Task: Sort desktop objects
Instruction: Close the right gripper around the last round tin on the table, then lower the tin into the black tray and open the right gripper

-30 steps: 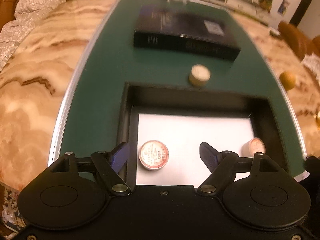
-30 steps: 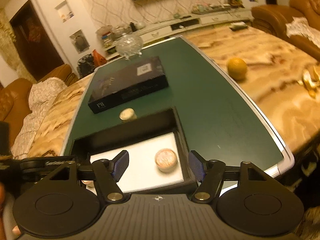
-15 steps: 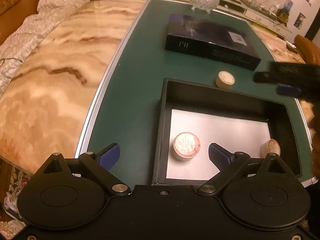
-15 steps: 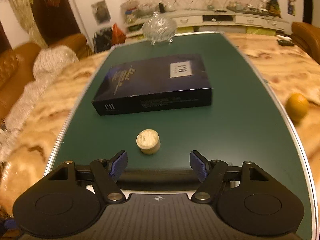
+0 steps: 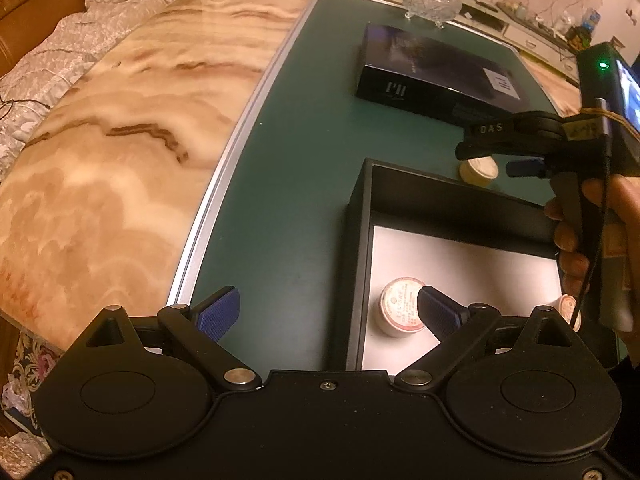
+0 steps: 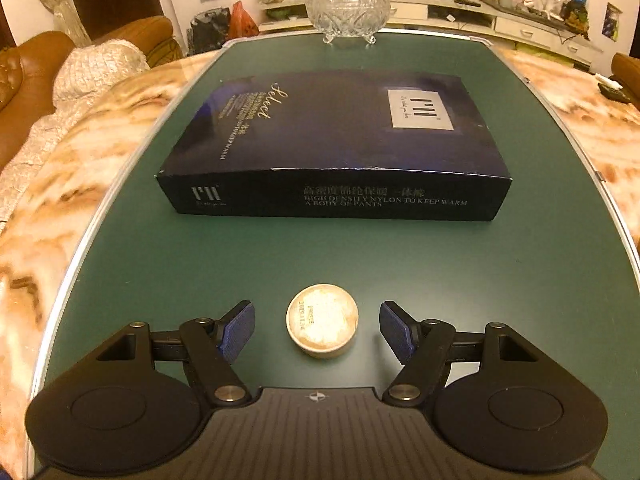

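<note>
The table top (image 5: 120,168) looks like polished marble, cream with brown veins, and glossy. On it lies a matt green mat (image 6: 520,280) with a brushed metal rim. The dark box (image 6: 340,136) is printed cardboard with a slight sheen. The open tray (image 5: 356,240) has matt black walls and a white paper-like floor. The round tin (image 6: 322,320) has a dull, pale lid. At the mat's far edge, the bowl (image 6: 348,4) is cut clear glass. The gripper pads (image 6: 238,330) are ribbed blue rubber on black plastic arms.
</note>
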Demonstrator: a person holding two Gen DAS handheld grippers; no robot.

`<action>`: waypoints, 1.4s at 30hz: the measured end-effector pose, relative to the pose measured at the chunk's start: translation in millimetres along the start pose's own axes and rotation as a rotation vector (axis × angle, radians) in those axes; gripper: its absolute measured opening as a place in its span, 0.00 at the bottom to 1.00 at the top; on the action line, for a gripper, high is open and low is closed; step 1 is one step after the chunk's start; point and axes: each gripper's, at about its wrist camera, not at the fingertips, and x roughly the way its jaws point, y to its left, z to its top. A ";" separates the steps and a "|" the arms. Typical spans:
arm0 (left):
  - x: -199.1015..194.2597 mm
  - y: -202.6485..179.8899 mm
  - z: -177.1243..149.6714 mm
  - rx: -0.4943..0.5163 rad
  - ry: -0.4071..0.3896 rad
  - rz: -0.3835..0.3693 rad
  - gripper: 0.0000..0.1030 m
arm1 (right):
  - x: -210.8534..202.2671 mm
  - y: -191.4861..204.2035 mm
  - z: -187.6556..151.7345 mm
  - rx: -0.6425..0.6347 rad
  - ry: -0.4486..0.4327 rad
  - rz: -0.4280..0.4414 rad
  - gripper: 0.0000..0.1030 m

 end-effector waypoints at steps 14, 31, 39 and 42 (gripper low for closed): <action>5.4 -1.0 -3.4 0.002 0.014 -0.008 0.94 | 14.1 -3.4 6.4 0.004 0.018 -0.033 0.51; -3.4 1.6 -9.6 -0.003 0.014 0.008 0.94 | -29.2 -2.9 0.0 0.001 -0.023 0.018 0.43; -26.9 -0.1 -22.8 0.008 -0.010 0.012 0.94 | -102.4 -5.2 -36.8 -0.025 -0.058 0.069 0.43; -32.2 0.7 -28.6 0.002 -0.008 0.011 0.94 | -113.8 -12.8 -59.5 -0.001 -0.037 0.084 0.43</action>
